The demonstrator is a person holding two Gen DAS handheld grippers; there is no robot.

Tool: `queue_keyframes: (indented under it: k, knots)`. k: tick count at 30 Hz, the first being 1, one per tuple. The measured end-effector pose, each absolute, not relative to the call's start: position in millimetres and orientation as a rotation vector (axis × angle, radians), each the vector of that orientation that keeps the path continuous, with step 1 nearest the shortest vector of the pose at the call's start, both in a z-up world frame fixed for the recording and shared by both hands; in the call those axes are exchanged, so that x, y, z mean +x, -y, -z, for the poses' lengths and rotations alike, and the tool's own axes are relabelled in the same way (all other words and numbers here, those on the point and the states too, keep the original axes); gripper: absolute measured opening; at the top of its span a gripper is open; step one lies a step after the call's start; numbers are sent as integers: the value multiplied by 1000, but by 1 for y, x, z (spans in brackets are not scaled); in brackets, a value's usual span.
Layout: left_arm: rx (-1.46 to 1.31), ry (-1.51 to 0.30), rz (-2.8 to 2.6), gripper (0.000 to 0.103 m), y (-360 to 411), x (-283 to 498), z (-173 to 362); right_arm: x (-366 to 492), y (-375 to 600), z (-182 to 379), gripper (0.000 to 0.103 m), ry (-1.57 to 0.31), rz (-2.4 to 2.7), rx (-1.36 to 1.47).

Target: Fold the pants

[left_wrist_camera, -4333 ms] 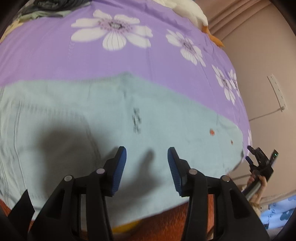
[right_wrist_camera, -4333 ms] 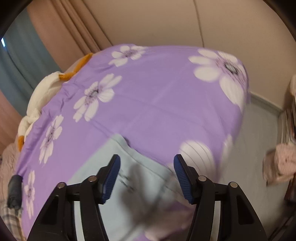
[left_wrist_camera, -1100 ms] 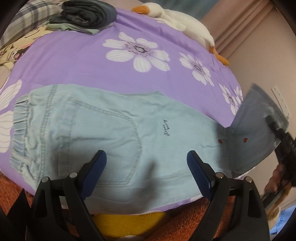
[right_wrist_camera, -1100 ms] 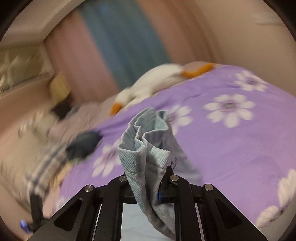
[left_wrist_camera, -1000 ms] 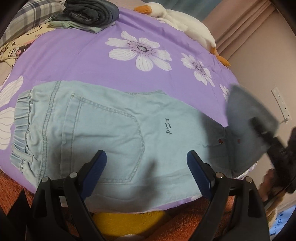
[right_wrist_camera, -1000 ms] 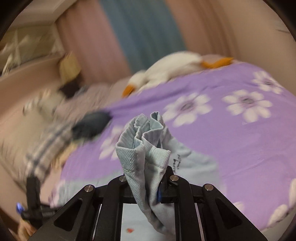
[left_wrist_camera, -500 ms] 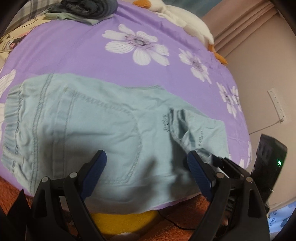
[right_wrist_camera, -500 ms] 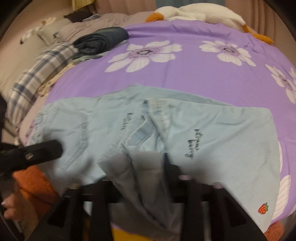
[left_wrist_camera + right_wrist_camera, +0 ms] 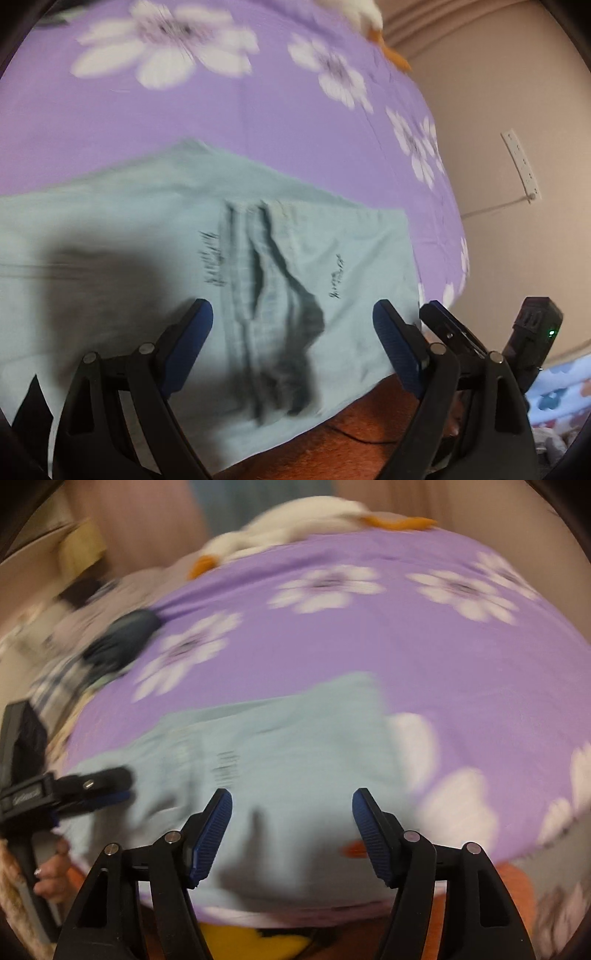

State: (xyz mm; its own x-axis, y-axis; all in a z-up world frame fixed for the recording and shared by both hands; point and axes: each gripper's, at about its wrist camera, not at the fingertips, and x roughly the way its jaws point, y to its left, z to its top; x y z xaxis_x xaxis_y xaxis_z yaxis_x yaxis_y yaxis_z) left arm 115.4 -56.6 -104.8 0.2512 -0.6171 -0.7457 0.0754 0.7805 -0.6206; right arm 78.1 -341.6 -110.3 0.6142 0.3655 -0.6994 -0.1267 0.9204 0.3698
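Note:
Light blue denim pants [image 9: 155,229] lie on the purple flowered bedspread [image 9: 229,110]. Their leg end is folded back over the middle, with a bunched, wrinkled hem [image 9: 273,280]. My left gripper [image 9: 291,347] is open and empty, just above the near edge of the pants by the bunched hem. My right gripper [image 9: 291,830] is open and empty over the folded end of the pants [image 9: 280,760]. The right gripper [image 9: 458,336] also shows at the right of the left wrist view. The left gripper [image 9: 92,786] also shows at the left of the right wrist view.
A white plush goose [image 9: 295,524] lies at the far side of the bed. Folded dark clothes [image 9: 122,638] and a plaid cloth sit at the head end. An orange blanket [image 9: 369,432] hangs at the near bed edge. A wall with a socket [image 9: 521,166] is to the right.
My right gripper carried the leg end over the pants, laid it down and let go; its jaws now stand open. My left gripper moved closer over the fold and stayed open.

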Motion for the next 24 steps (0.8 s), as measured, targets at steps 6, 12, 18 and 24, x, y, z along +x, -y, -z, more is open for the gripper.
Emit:
queue_keyframes:
  k: [6,12,18,24]
  knots:
    - [-486,-1265,523,33,81,117,114,80,358,127,67,-903,-202,338]
    - [-455,-1197,454,7,71,104,110,80,356,133,67,-912,-198,325]
    - [-387,-1116,408,7,52,97,97,85,347,125,62,-872,-235,291]
    - [-343,-1149,348,11,49,99,110,106,334,114,61,-842,-268,254]
